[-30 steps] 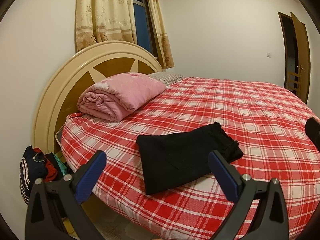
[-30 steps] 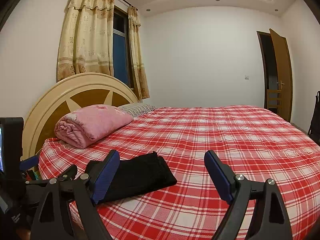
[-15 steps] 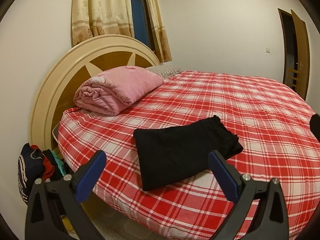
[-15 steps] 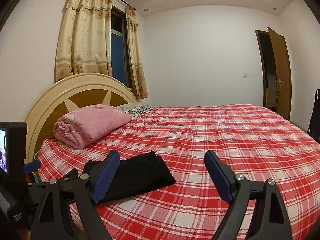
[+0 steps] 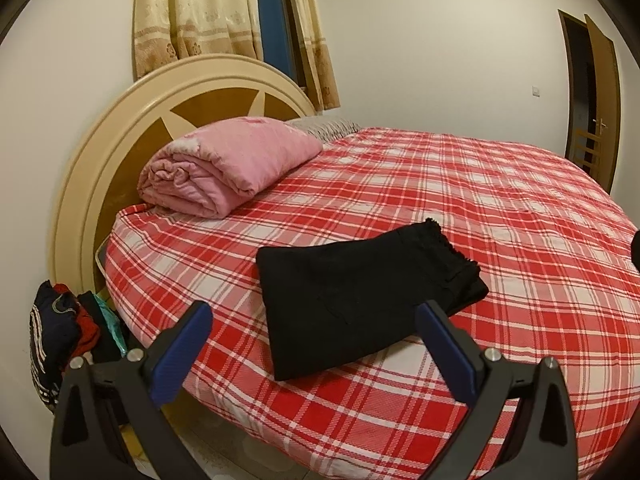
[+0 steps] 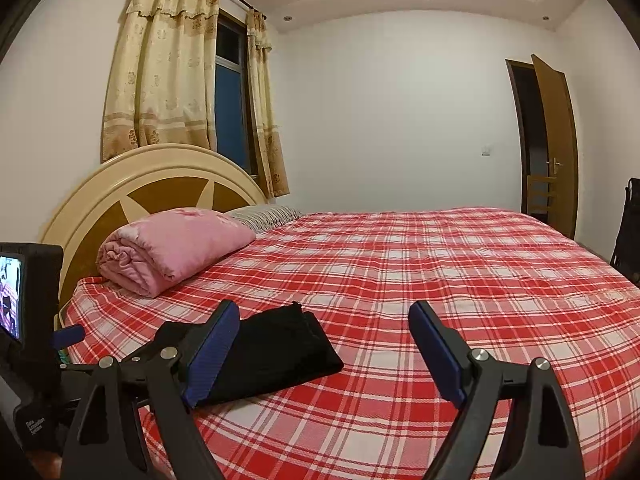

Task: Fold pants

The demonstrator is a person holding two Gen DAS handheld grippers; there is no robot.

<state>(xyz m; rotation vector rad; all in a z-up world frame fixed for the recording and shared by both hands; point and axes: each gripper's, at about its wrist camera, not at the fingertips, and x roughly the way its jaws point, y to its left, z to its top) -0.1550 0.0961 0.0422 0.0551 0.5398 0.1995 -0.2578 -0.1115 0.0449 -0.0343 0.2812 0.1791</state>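
The black pants [image 5: 360,292] lie folded into a flat rectangle on the red plaid bed [image 5: 500,208], near its front edge. My left gripper [image 5: 316,320] is open and empty, held back from the bed in front of the pants. In the right wrist view the pants [image 6: 276,348] sit at lower left, partly hidden behind my left-hand finger. My right gripper [image 6: 324,328] is open and empty, held above the bed edge to the right of the pants. The other gripper's body and screen [image 6: 24,300] show at the far left.
A rolled pink quilt [image 5: 224,168] and a striped pillow [image 5: 324,128] lie by the round headboard [image 5: 100,152]. A pile of clothes [image 5: 64,336] sits on the floor left of the bed. A door [image 6: 552,144] stands open at the far right.
My left gripper has tilted slightly down and back, so the bed sits higher in its view. My right gripper has barely moved. The pants lie still.
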